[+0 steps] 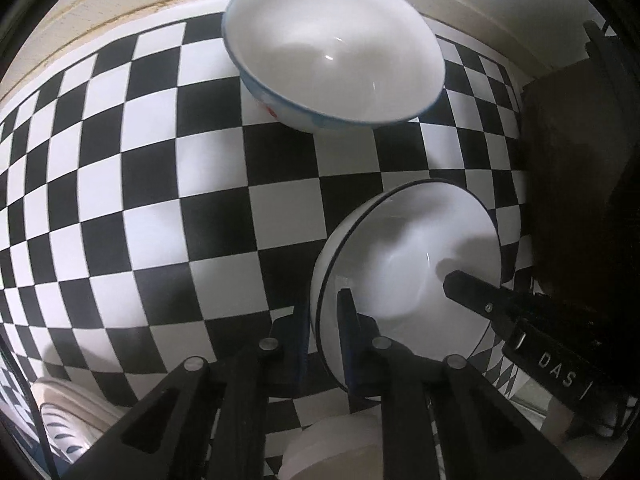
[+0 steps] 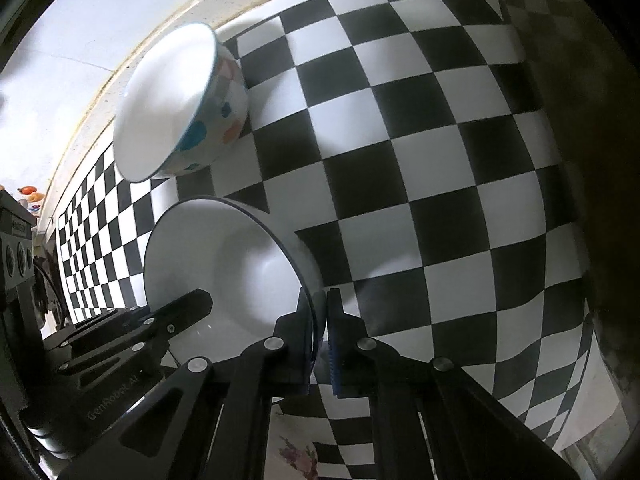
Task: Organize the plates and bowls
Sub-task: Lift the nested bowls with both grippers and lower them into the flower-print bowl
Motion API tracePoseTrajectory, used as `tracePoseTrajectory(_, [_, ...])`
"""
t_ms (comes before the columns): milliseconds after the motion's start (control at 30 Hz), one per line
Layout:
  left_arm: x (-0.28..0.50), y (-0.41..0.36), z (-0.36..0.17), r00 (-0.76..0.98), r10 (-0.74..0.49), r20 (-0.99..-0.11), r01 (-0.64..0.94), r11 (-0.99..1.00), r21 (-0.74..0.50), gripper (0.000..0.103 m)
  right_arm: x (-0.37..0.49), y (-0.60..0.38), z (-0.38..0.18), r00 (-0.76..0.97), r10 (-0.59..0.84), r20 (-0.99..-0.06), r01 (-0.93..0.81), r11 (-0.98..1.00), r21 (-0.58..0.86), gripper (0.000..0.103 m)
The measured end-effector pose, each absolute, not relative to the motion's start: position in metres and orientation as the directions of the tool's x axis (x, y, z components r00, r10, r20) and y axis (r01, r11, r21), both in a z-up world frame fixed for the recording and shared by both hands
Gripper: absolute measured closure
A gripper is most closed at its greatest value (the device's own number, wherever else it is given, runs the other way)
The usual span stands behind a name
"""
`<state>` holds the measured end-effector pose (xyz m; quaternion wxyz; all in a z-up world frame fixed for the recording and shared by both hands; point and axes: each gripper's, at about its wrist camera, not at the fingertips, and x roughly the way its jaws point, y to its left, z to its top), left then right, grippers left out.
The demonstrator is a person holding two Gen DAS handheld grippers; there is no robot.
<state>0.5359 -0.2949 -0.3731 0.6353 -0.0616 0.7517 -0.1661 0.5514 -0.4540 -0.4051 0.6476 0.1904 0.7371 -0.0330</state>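
Both pairs of jaws are pinched on the rim of one dark-rimmed white bowl [image 1: 404, 256], one pair at each side. In the left wrist view the left gripper [image 1: 325, 316] has one finger outside the wall and one inside, closed tight on the near left part of the rim; in the right wrist view the right gripper [image 2: 320, 316] clamps the near right part of the rim in the same way, pads nearly meeting with only the thin wall between them. Each camera also catches the other gripper's dark finger reaching into the bowl from the far side. Beyond the jaws, farther across the black-and-white checkered cloth [image 1: 160, 208] on the counter, stands a second bowl [image 1: 336, 52], white inside with a blue rim and coloured spots on its outside, apart from the held one. Whether the held bowl rests on the cloth or is lifted off it I cannot tell, since its base is hidden under its own wall and the fingers. Below the left jaws a pale round shape [image 1: 332, 444] is cut off by the gripper body and hard to identify, and a ribbed white object [image 1: 68, 420] at the lower left edge is only partly in view.
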Motion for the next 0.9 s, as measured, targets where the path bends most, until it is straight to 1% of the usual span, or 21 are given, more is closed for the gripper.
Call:
tracePoseTrajectory(200, [0.530, -0.289, -0.350, -0.145, -0.312, -0.939, 0.132, 0.934, -0.331, 0.092, 0.543, -0.447, -0.386, -0.074, 0.238, -0.968, 0.295, 0.933, 0.207, 0.095])
tracePoseTrajectory(333, [0.520, -0.285, -0.330, -0.129, -0.326, -0.937, 0.159, 0.925, -0.344, 0.092, 0.534, -0.445, -0.365, -0.051, 0.236, -0.970, 0.278, 0.937, 0.214, 0.095])
tracePoseTrajectory(367, [0.517, -0.284, -0.325, -0.140, -0.312, -0.940, 0.160, 0.929, -0.333, 0.092, 0.530, -0.445, -0.358, -0.044, 0.235, -0.971, 0.273, 0.938, 0.215, 0.095])
tracePoseTrajectory(633, [0.487, -0.271, -0.289, -0.124, -0.348, -0.929, 0.186, 0.911, -0.367, 0.092, 0.498, -0.436, -0.312, 0.004, 0.234, -0.972, 0.249, 0.941, 0.228, 0.094])
tracePoseTrajectory(733, [0.472, -0.266, -0.281, -0.123, -0.353, -0.928, 0.201, 0.906, -0.371, 0.092, 0.481, -0.431, -0.299, 0.011, 0.246, -0.969, 0.246, 0.939, 0.241, 0.094])
tracePoseTrajectory(900, [0.445, -0.260, -0.283, -0.145, -0.335, -0.931, 0.221, 0.906, -0.360, 0.092, 0.450, -0.416, -0.295, -0.002, 0.262, -0.965, 0.244, 0.936, 0.253, 0.094])
